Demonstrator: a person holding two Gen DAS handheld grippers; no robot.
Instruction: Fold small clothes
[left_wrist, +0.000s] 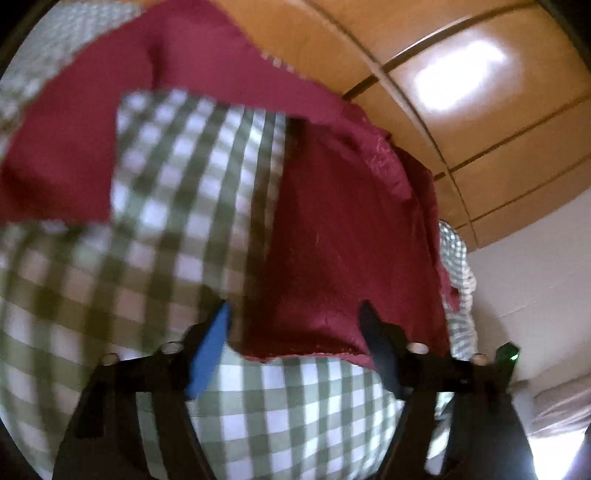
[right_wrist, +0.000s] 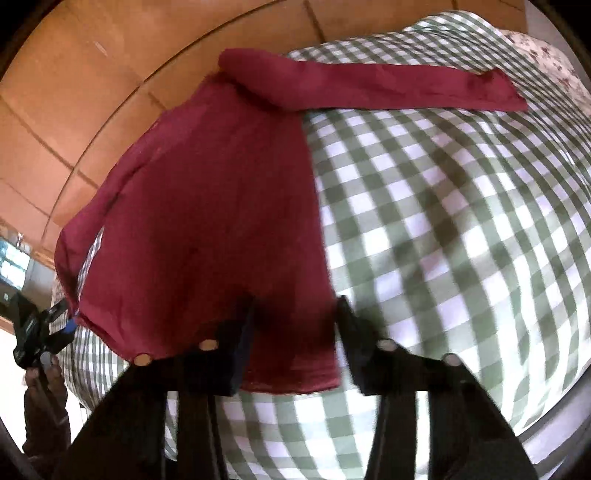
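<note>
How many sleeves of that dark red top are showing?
2. One sleeve lies stretched across the green checked bedcover towards the far right. The other sleeve hangs along the top's left edge, near the bed's side.

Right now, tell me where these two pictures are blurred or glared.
Left wrist view: glare patch on the wooden panelling; checked cloth at left smeared by motion. Right wrist view: checked cloth blurred at right, red garment fairly sharp; fisheye bends both.
</note>
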